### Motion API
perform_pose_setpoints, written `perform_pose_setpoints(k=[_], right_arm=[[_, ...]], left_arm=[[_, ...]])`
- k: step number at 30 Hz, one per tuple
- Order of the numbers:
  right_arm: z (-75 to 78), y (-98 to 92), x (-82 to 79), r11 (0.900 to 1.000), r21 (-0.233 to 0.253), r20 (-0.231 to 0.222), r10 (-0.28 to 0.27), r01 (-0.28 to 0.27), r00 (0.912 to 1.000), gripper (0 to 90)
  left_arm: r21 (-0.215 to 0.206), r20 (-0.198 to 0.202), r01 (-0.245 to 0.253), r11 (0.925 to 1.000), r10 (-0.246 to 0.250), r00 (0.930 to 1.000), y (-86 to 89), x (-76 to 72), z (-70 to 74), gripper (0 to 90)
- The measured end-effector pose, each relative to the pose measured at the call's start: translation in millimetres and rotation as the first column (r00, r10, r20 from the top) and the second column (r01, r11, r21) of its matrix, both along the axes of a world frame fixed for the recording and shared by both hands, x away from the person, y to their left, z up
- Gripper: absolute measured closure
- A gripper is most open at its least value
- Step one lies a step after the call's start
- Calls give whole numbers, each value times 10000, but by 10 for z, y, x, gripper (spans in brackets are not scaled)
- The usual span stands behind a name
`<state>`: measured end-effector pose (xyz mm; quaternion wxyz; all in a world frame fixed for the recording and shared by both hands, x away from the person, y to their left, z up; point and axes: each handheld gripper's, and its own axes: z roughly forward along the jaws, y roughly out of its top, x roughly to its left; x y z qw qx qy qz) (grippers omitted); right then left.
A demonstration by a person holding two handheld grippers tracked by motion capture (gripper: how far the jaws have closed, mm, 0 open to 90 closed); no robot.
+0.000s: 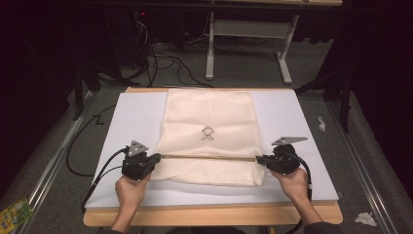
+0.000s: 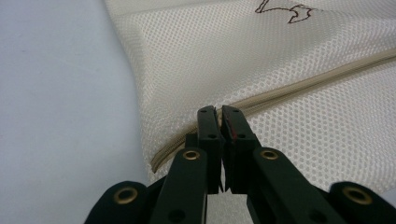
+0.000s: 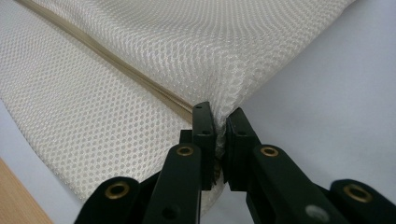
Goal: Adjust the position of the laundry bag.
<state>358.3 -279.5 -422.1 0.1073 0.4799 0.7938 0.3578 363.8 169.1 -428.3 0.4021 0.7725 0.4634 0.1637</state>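
Note:
A cream mesh laundry bag [image 1: 209, 122] with a small dark emblem [image 1: 208, 133] lies flat on the white board [image 1: 287, 112]. A tan zipper [image 1: 209, 157] crosses it near its front end. My left gripper [image 1: 157, 158] is shut on the bag's left edge at the zipper end [image 2: 196, 128]. My right gripper [image 1: 259, 159] is shut on the bag's right edge, where mesh [image 3: 224, 121] bunches between the jaws. In the left gripper view my left gripper [image 2: 219, 112] pinches the zipper seam. My right gripper [image 3: 220, 114] clamps the fabric fold beside the zipper [image 3: 140, 74].
The white board lies on a wooden table [image 1: 209, 214]. Beyond it stand a grey desk frame [image 1: 248, 29] and floor cables [image 1: 165, 63]. Crumpled paper [image 1: 365, 218] and a coloured packet [image 1: 14, 213] lie on the floor by the table.

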Motion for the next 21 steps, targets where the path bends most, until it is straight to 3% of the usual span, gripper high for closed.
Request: perform_pose_setpoints(k=[8,9,12,21], right_arm=[[-8,-14,15,10000,90,14,-28,28,10000,862],[-8,-13,17,9999,93,-2,-38,38,10000,862],[-9,-28,22,9999,33,31,-153,153,9999,862],[-14,-31,33,9999,51,0,-128,128,9999,862]], left_arm=[[-24,58,-44,10000,44,10000,1,-1,0,873],[158,92,-113,9998,111,9999,7,-4,4,873],[-37,74,-262,9997,262,9996,63,-12,4,873],[-72,104,-290,9996,291,9995,102,-30,-12,873]])
